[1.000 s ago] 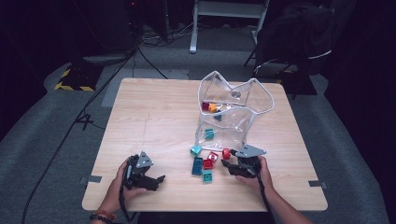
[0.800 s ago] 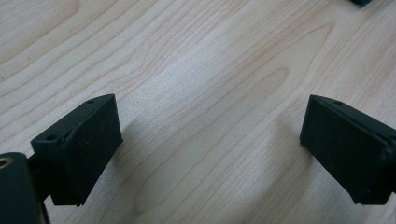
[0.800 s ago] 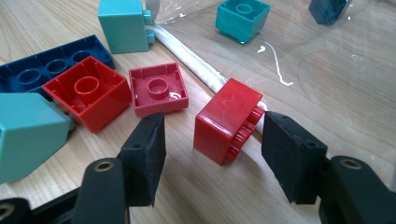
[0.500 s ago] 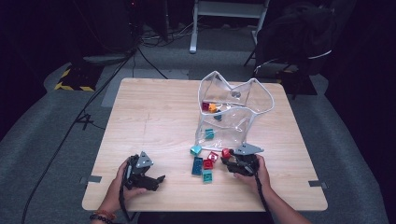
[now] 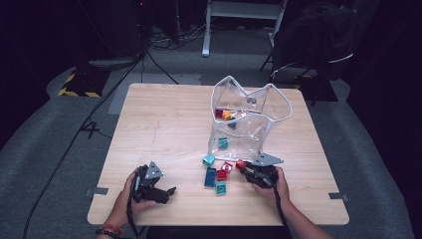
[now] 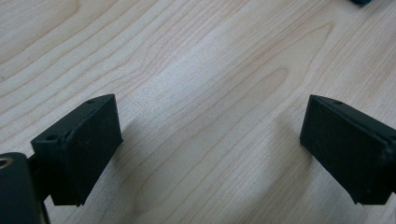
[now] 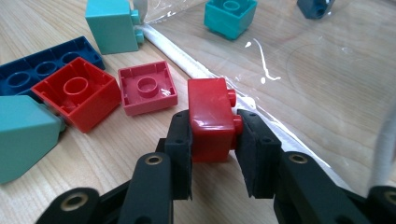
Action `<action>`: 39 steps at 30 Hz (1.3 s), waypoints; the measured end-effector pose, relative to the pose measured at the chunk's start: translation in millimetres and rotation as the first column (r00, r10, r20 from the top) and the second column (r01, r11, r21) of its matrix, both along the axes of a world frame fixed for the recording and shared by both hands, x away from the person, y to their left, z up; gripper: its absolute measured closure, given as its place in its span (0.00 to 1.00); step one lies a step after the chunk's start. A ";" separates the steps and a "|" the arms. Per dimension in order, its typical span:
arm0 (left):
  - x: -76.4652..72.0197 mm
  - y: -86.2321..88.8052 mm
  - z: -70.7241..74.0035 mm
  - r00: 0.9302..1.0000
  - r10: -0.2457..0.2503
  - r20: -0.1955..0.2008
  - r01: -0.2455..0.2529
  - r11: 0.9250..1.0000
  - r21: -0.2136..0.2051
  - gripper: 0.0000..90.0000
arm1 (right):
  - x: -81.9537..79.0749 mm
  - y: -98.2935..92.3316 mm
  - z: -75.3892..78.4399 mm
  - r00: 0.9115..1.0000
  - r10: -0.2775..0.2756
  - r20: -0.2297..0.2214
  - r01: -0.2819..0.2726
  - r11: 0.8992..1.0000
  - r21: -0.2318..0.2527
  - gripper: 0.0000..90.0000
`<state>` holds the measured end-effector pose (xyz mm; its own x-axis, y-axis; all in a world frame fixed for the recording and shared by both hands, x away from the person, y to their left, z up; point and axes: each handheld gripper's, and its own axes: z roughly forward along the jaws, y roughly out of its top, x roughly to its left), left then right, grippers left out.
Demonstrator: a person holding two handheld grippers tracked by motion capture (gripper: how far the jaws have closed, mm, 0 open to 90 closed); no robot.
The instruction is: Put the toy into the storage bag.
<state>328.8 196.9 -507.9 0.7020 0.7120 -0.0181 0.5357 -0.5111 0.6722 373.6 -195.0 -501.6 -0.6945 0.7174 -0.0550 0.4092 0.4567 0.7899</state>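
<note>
The left hand-held gripper (image 5: 171, 190) rests on the table (image 5: 159, 124) at about 7 o'clock, with its jaws spread wide over bare wood. Near the middle, toward 6 o'clock, lie loose blocks: a dark blue block (image 7: 42, 63), a red hollow block (image 7: 77, 95), a pink block (image 7: 147, 88) and a light teal block (image 7: 109, 23). The right hand-held gripper (image 7: 212, 140) sits at about 5 o'clock. Its jaws have just been closing and now pinch a small red block (image 7: 210, 119) between them. That block sits on the table, touching the white edge of the clear bag (image 5: 251, 117). Inside the bag lies a teal block (image 7: 231, 14).
</note>
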 end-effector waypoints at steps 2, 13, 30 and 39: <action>-0.1 0.0 0.0 1.000 0.001 0.000 -0.001 1.000 -0.001 0.06 | -0.8 -2.2 1.8 1.000 0.003 -0.003 -0.003 1.000 0.015 0.75; -0.1 0.0 0.0 1.000 0.000 0.001 0.000 1.000 0.001 0.06 | -14.3 -26.2 21.1 0.996 0.072 0.059 -0.074 0.997 0.024 0.76; 0.0 0.0 0.0 1.000 0.000 0.000 0.000 1.000 0.000 0.06 | -26.8 -70.4 65.1 0.988 0.065 0.141 -0.076 0.995 0.071 0.76; 0.1 0.1 0.0 1.000 0.000 0.001 0.000 1.000 0.001 0.06 | -32.5 -80.2 83.9 0.978 0.050 0.202 -0.068 0.994 0.082 0.76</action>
